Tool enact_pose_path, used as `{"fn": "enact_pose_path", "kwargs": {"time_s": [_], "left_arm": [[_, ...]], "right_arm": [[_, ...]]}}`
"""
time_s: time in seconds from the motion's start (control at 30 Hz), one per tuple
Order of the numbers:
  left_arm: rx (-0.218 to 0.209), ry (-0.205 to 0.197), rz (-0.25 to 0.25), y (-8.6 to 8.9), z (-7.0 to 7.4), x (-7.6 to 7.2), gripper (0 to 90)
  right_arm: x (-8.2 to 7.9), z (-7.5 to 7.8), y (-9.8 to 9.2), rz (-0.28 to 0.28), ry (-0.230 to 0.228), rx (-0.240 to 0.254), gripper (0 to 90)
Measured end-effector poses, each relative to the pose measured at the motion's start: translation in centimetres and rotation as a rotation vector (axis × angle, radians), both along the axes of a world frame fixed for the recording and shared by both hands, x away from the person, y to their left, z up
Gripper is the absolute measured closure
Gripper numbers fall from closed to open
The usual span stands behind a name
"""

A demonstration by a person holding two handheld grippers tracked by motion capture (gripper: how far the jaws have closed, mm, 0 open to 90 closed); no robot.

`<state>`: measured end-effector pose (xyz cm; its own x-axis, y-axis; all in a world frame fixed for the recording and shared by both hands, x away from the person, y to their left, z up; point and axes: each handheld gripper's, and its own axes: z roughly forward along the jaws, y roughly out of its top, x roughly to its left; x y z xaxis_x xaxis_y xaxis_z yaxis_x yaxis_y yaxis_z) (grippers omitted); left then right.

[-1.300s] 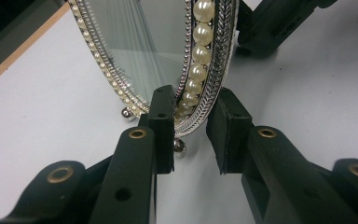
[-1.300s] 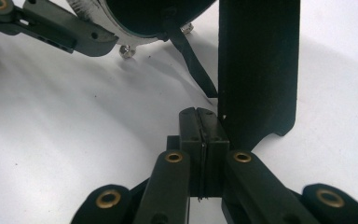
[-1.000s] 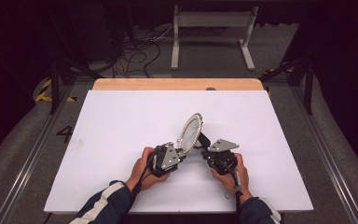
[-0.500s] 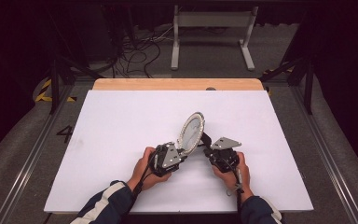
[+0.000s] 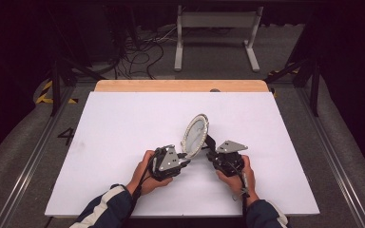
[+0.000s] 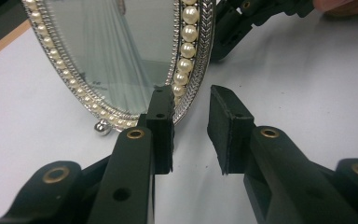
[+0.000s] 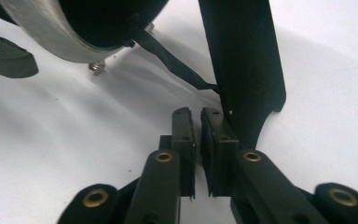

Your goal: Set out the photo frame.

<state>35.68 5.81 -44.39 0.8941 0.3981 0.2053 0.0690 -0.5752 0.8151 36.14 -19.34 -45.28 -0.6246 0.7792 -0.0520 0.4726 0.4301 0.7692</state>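
Observation:
An oval mirror (image 5: 196, 134) with a pearl-trimmed silver frame (image 6: 186, 56) stands tilted on the white table (image 5: 123, 123). A black easel leg (image 7: 247, 60) props it from behind. My left gripper (image 5: 186, 161) is at the mirror's lower front rim. It is open (image 6: 191, 126), with one jaw against the pearl edge and bare table in the gap. My right gripper (image 5: 210, 151) is behind the mirror, beside the leg. Its jaws (image 7: 196, 126) have just been opening. They stand a sliver apart with nothing between them, and the leg is just past the right jaw.
The table's wooden back edge (image 5: 180, 85) lies beyond the white sheet. A metal frame (image 5: 216, 28) and loose cables (image 5: 142, 52) sit on the floor behind. Rails (image 5: 28, 156) run along both sides of the table.

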Motion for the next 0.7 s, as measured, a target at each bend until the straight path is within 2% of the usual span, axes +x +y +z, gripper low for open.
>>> {"fn": "enact_pose_path", "kwargs": {"time_s": [0.17,0.2,0.23,0.27,0.37,0.47,0.7], "left_arm": [[-0.047,0.035,0.049,1.7,0.3,0.0,66.7],[-0.048,0.044,0.065,2.4,0.3,-0.2,63.3],[-0.048,0.044,0.065,2.4,0.3,-0.2,61.9],[-0.044,0.046,0.067,2.8,0.3,-0.3,59.4],[-0.043,0.056,0.075,4.0,0.3,-0.7,56.3],[-0.095,0.074,0.094,5.5,0.3,-1.2,51.7],[-0.073,0.098,0.124,7.9,-0.2,-1.9,37.1]], "right_arm": [[-0.9,0.6,-0.2,0.023,-0.015,0.062,75.3],[-1.5,0.9,-0.5,0.023,-0.021,0.090,73.6],[-1.5,0.9,-0.5,0.023,-0.021,0.090,73.6],[-2.0,1.1,-0.7,0.017,-0.028,0.115,71.8],[-2.4,1.3,-0.7,0.022,-0.044,0.130,70.5],[-3.0,1.7,-0.3,0.035,-0.059,0.133,66.8],[-3.7,2.3,0.8,0.067,-0.090,0.146,61.8]]}}
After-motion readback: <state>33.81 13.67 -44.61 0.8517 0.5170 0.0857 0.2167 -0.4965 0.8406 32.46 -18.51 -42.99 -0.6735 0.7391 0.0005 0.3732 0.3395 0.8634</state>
